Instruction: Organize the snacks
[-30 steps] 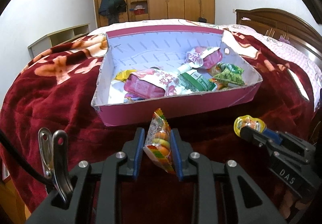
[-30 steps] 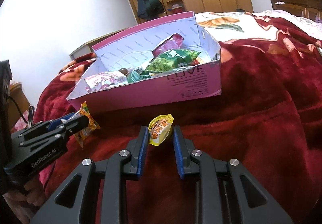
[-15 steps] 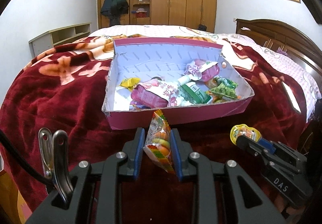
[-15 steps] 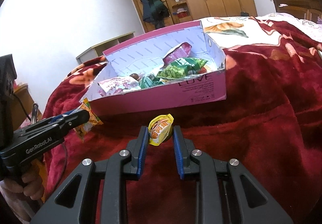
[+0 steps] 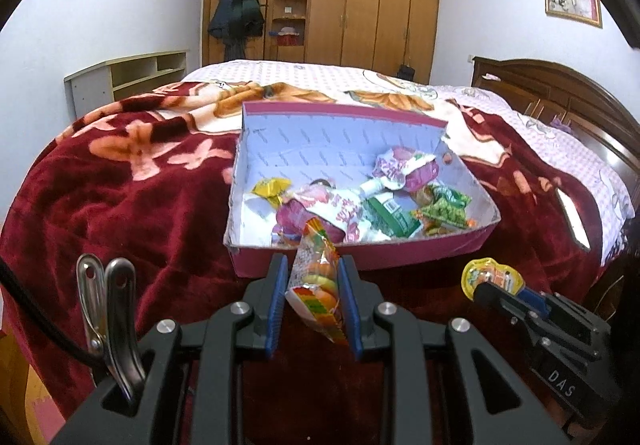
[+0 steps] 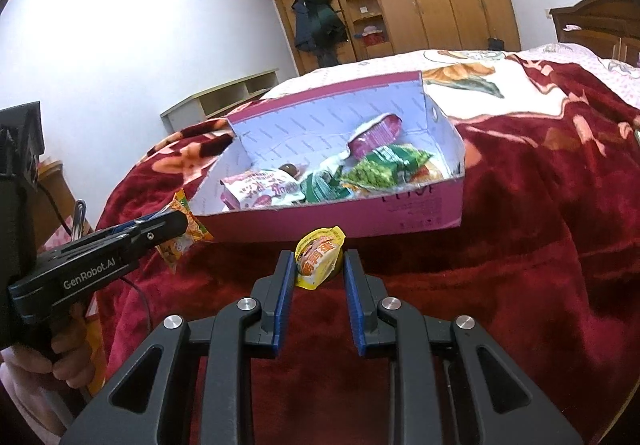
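A pink cardboard box (image 5: 400,257) (image 6: 360,221) sits on the red bed blanket, holding several snack packets. My left gripper (image 5: 312,281) is shut on a clear bag of colourful sweets (image 5: 316,285), held above the blanket just short of the box's near wall. In the right wrist view the left gripper (image 6: 176,223) shows at the left with the sweets bag (image 6: 188,233). My right gripper (image 6: 318,265) is shut on a small yellow snack cup (image 6: 318,259), also in front of the box. The left wrist view shows the right gripper (image 5: 480,287) and the yellow cup (image 5: 490,277) at lower right.
The red flowered blanket (image 5: 120,185) covers the bed around the box. A wooden headboard (image 5: 560,101) stands at the right, a wardrobe (image 5: 360,13) at the back, a low shelf unit (image 5: 128,77) on the left. A person's hand (image 6: 36,361) holds the left gripper's handle.
Both grippers have risen with their snacks still gripped, so the box now looks lower and farther off and more of its inside shows.
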`<state>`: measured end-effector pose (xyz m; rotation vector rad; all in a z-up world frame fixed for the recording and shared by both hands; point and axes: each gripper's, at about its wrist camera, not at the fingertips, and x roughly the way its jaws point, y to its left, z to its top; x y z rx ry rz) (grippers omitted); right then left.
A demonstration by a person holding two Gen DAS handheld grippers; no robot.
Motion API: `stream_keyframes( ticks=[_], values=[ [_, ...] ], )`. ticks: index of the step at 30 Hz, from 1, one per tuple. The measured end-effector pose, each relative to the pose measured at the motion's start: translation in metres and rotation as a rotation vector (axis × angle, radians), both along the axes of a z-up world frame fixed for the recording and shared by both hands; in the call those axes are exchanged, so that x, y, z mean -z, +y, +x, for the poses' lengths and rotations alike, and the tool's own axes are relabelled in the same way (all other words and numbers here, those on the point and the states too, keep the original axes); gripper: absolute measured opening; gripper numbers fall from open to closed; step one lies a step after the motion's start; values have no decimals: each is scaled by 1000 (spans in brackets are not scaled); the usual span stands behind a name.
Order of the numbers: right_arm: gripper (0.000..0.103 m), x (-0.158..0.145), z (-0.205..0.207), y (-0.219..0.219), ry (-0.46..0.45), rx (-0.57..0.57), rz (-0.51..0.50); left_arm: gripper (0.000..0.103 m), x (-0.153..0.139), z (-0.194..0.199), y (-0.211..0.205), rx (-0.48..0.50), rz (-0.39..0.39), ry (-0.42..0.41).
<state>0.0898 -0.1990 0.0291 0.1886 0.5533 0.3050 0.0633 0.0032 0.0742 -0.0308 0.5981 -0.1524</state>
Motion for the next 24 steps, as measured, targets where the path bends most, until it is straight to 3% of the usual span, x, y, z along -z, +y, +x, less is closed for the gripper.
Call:
stream_keyframes(
  ticks=[12, 24],
  values=[
    [26, -26, 9, 5, -33, -15, -29, 27, -24, 7, 2, 9, -38, -19],
    [26, -44, 21, 6, -61, -22, -50, 27, -47, 19, -12, 43, -18, -66]
  ],
)
